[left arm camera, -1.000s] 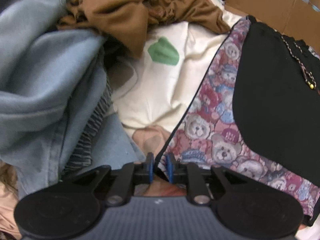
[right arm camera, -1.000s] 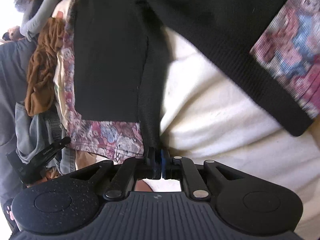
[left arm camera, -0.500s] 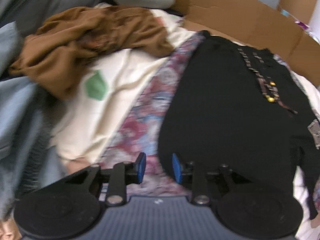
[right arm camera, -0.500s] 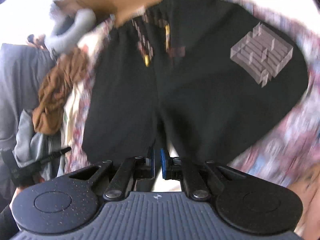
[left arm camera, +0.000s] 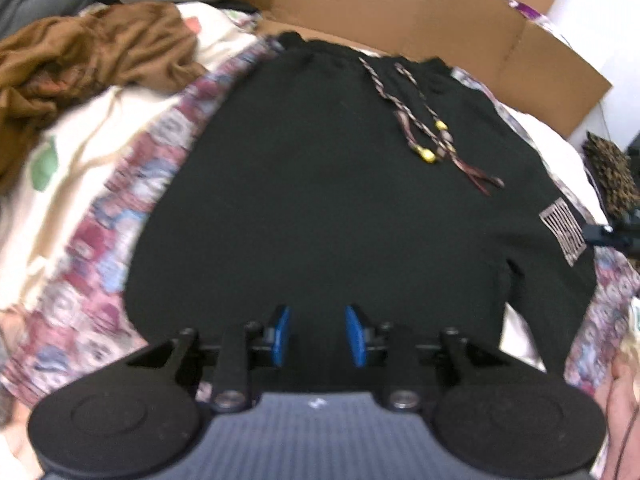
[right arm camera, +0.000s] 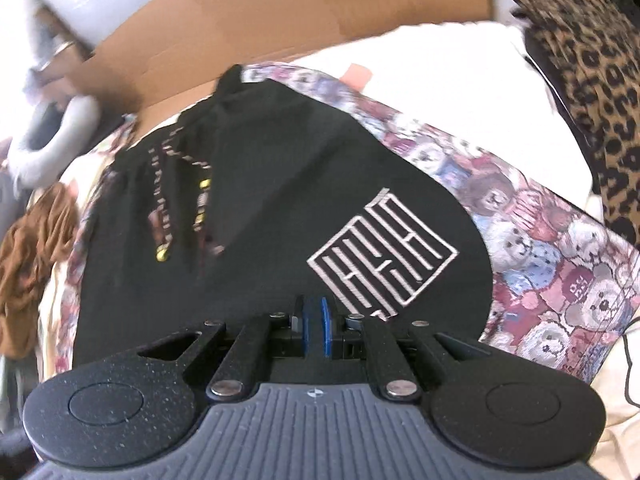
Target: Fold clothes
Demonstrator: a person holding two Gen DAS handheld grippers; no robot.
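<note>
1. Black shorts (left arm camera: 320, 184) are lying spread flat on a teddy-bear print blanket (left arm camera: 132, 216), directly ahead of and below both hand-held grippers.
2. Left hand-held gripper (left arm camera: 316, 336) is pointing steeply down over the near hem of the shorts. Its blue pads (left arm camera: 280, 334) are standing apart with nothing between them: released.
3. Right hand-held gripper (right arm camera: 315, 326) is hovering at the near edge of the shorts, just left of a white square line logo (right arm camera: 382, 256). Its blue pads are sitting almost together. Dark cloth is showing behind the narrow gap, but I cannot tell whether any fabric is being pinched; reading it as clenched.
4. A braided drawstring (left arm camera: 420, 116) with yellow tips is lying across the waistband, far side from the left hand-held gripper, slightly right of centre.
5. A crumpled brown garment (left arm camera: 80, 68) is sitting far-left of the left hand-held gripper, on a cream sheet (left arm camera: 80, 152).
6. A cardboard box (left arm camera: 400, 12) is standing beyond the waistband.
7. A leopard-print cloth (right arm camera: 592, 100) is lying far-right of the right hand-held gripper.
8. Left view is motion-blurred.
</note>
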